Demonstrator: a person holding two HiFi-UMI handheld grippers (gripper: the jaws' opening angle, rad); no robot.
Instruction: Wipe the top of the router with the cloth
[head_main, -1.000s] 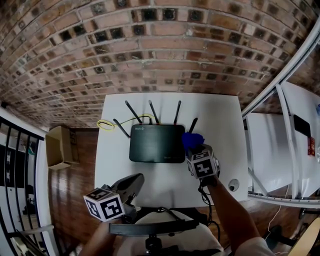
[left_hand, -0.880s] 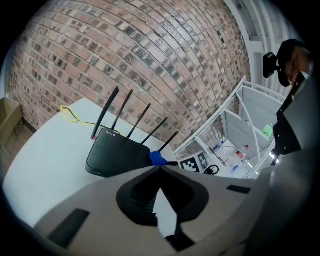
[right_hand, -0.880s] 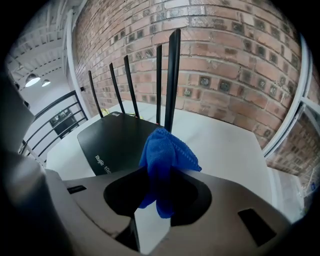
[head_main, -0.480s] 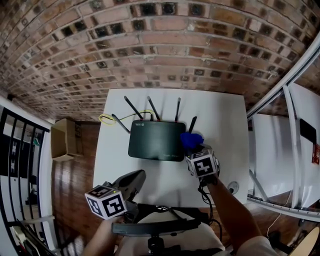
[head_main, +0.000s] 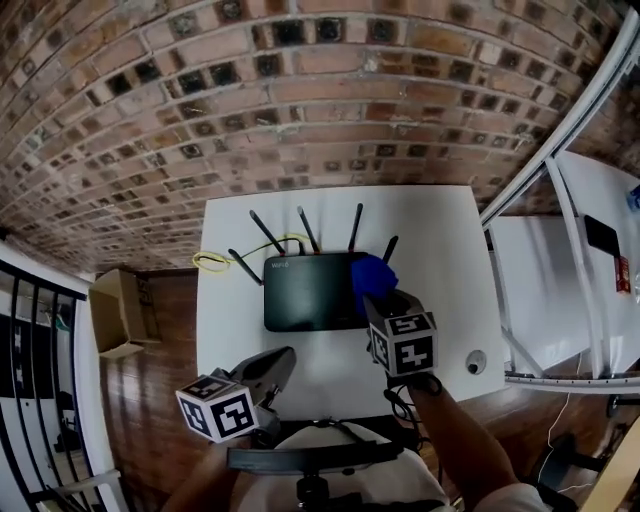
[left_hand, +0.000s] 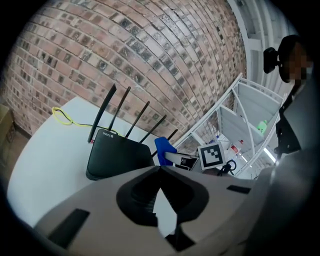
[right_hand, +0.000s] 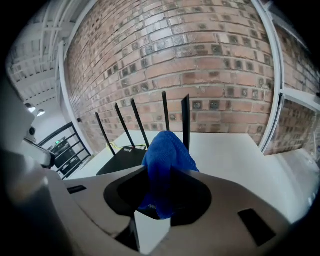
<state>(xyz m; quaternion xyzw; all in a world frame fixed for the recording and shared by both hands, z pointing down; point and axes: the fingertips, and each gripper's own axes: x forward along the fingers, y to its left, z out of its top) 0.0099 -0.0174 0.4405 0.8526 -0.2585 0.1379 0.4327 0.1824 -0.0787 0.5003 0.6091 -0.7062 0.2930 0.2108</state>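
Router's (head_main: 315, 290) right rear corner behind the blue cloth (head_main: 372, 272) (yellow cable's (head_main: 212, 262) far end behind the antennas)

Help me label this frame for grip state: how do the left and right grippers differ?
The right gripper is shut on the blue cloth; the left gripper is shut on nothing. The right gripper holds the cloth at the router's right end; the left gripper sits at the table's near edge, apart from the router. Both point toward the router.
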